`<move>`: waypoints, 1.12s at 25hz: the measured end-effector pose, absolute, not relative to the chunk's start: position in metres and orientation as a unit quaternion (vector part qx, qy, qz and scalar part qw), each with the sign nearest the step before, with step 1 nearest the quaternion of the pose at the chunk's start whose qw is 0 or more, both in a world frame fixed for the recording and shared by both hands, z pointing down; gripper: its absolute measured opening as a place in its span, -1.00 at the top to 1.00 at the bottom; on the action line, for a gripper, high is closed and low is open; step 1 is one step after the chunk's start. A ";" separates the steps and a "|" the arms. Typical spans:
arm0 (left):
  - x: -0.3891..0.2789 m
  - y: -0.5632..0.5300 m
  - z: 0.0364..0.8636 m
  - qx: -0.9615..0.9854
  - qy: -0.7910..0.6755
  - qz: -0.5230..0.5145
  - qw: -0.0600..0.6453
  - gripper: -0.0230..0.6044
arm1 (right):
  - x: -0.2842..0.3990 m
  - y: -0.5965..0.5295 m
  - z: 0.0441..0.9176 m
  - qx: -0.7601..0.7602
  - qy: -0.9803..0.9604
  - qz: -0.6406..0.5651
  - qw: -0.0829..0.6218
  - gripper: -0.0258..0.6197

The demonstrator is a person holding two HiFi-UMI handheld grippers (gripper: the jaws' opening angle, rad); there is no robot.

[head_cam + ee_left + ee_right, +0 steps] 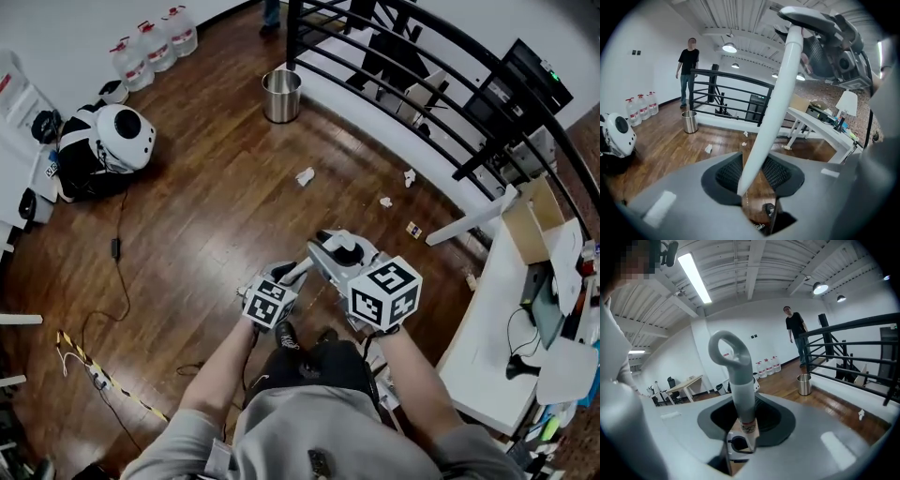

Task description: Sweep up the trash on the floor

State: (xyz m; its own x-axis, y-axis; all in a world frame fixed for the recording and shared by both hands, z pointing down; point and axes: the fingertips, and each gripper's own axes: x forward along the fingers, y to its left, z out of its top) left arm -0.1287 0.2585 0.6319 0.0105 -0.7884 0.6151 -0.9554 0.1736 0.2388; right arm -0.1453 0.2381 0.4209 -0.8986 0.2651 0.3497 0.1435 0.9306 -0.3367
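My left gripper (754,174) is clamped on a white handle (776,103) that slants up and to the right. My right gripper (743,420) grips a grey handle (740,390), loop end uppermost. The steel bin (281,95) stands by the white ledge (394,131), and I can't make out what it holds. Paper scraps (305,175) lie ahead near that ledge, and bare wood floor (206,206) opens to the left.

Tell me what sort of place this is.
Probably an office loft or mezzanine: a wood floor edged by a black railing, a cluttered white desk, and water jugs lined up against the wall.
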 end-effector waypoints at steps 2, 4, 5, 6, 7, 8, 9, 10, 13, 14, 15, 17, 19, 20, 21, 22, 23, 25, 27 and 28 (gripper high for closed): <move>-0.142 0.257 0.652 0.627 -0.689 0.134 0.338 0.51 | -0.159 0.233 0.442 -0.102 -0.959 0.165 0.206 0.65; -0.154 0.251 0.675 0.624 -0.685 0.138 0.349 0.51 | -0.171 0.222 0.466 -0.096 -0.956 0.177 0.212 0.65; -0.159 0.247 0.687 0.624 -0.683 0.139 0.354 0.50 | -0.177 0.215 0.480 -0.092 -0.955 0.183 0.216 0.65; -0.164 0.241 0.700 0.624 -0.680 0.140 0.360 0.50 | -0.184 0.207 0.493 -0.087 -0.953 0.190 0.221 0.65; -0.169 0.235 0.712 0.624 -0.676 0.142 0.365 0.50 | -0.190 0.198 0.505 -0.082 -0.950 0.197 0.226 0.65; -0.173 0.228 0.723 0.624 -0.672 0.144 0.371 0.50 | -0.195 0.190 0.518 -0.077 -0.948 0.202 0.232 0.65; -0.175 0.221 0.734 0.625 -0.668 0.147 0.377 0.50 | -0.198 0.182 0.529 -0.074 -0.946 0.206 0.239 0.65; -0.176 0.213 0.744 0.626 -0.663 0.150 0.382 0.50 | -0.200 0.173 0.539 -0.072 -0.944 0.208 0.245 0.65; -0.178 0.174 0.761 0.633 -0.653 0.153 0.387 0.50 | -0.203 0.137 0.555 -0.062 -0.944 0.199 0.255 0.66; -0.180 0.157 0.763 0.636 -0.650 0.153 0.386 0.49 | -0.204 0.121 0.557 -0.057 -0.945 0.195 0.255 0.66; -0.182 0.138 0.765 0.641 -0.647 0.153 0.384 0.49 | -0.206 0.103 0.558 -0.050 -0.946 0.192 0.255 0.66; -0.183 0.099 0.766 0.653 -0.636 0.154 0.381 0.49 | -0.206 0.062 0.560 -0.030 -0.947 0.192 0.255 0.66; -0.181 0.060 0.767 0.669 -0.621 0.157 0.377 0.49 | -0.202 0.021 0.562 -0.005 -0.947 0.197 0.253 0.66; -0.180 0.041 0.768 0.677 -0.614 0.159 0.374 0.49 | -0.201 0.001 0.563 0.007 -0.947 0.199 0.251 0.66; -0.180 0.021 0.769 0.684 -0.608 0.160 0.370 0.49 | -0.200 -0.019 0.564 0.018 -0.948 0.199 0.249 0.66; -0.181 0.001 0.769 0.690 -0.603 0.161 0.366 0.49 | -0.199 -0.038 0.564 0.027 -0.948 0.199 0.245 0.66; -0.181 -0.019 0.769 0.696 -0.599 0.162 0.362 0.49 | -0.197 -0.058 0.564 0.035 -0.949 0.199 0.241 0.66; -0.177 -0.062 0.768 0.707 -0.591 0.165 0.353 0.49 | -0.191 -0.101 0.562 0.053 -0.950 0.198 0.235 0.66; -0.171 -0.106 0.763 0.719 -0.580 0.169 0.344 0.49 | -0.181 -0.144 0.558 0.073 -0.950 0.198 0.230 0.66; -0.167 -0.126 0.760 0.726 -0.572 0.172 0.340 0.48 | -0.176 -0.164 0.555 0.086 -0.949 0.199 0.227 0.66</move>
